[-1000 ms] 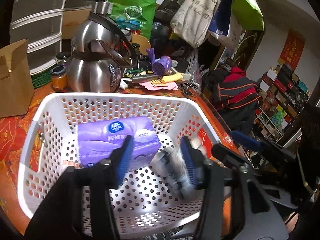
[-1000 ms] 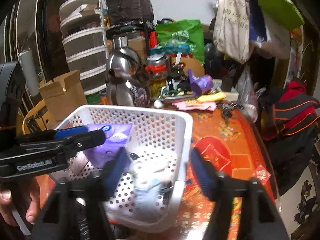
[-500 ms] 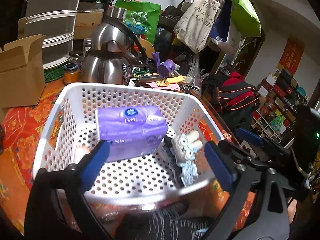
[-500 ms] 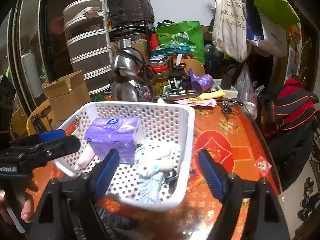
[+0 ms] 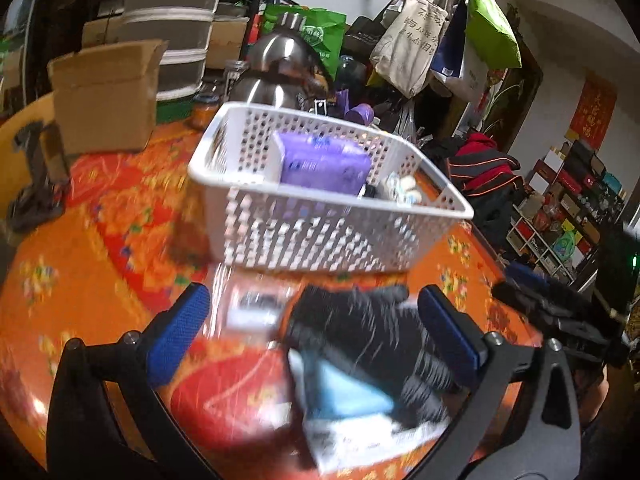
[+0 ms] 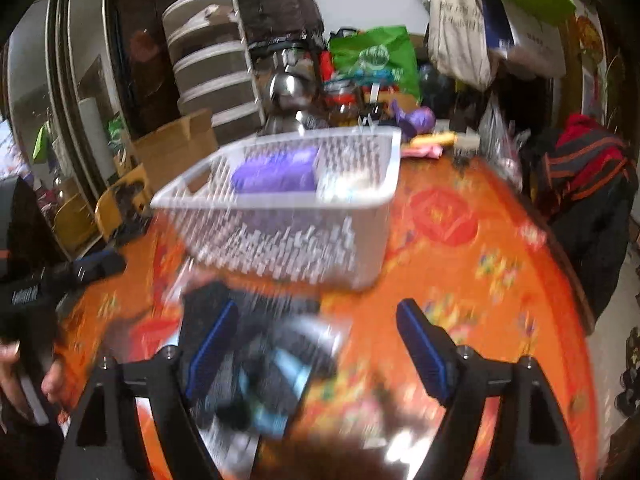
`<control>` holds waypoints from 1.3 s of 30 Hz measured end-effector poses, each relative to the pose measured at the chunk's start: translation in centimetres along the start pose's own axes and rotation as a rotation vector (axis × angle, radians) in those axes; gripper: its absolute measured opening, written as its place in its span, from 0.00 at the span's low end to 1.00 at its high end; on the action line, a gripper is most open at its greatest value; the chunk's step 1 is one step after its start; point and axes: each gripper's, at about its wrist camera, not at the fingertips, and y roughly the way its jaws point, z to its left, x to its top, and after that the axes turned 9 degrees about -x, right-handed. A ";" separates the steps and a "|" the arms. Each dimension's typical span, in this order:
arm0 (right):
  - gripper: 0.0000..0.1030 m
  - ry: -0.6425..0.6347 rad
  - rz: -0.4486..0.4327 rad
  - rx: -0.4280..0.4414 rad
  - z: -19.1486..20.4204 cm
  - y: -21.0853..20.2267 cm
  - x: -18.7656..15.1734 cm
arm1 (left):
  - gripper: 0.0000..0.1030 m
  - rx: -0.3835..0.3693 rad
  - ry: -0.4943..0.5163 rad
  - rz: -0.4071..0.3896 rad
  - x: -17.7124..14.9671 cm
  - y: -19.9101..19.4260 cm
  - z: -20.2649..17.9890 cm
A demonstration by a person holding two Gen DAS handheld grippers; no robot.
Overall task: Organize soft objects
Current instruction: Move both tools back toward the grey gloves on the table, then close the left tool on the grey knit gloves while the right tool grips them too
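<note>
A white perforated basket stands on the orange table and holds a purple tissue pack and a small pale plush toy. A dark fuzzy item with light blue parts lies on the table in front of the basket, blurred. My left gripper is open, its jaws wide on either side of that item. My right gripper is open above the table, the item under its left finger.
A cardboard box, a steel kettle, stacked drawers, bags and small clutter crowd the table's far side. A black-and-red garment hangs over a chair at the right. The right gripper shows in the left wrist view.
Both grippers have pulled back out of the basket and dropped low over the table in front of it. The left gripper opened wide. The dark item has come into view.
</note>
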 end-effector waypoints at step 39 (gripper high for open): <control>0.08 -0.102 -0.071 0.016 3.9 0.0 -3.5 | 0.12 -0.078 0.080 0.033 -5.2 6.3 -2.0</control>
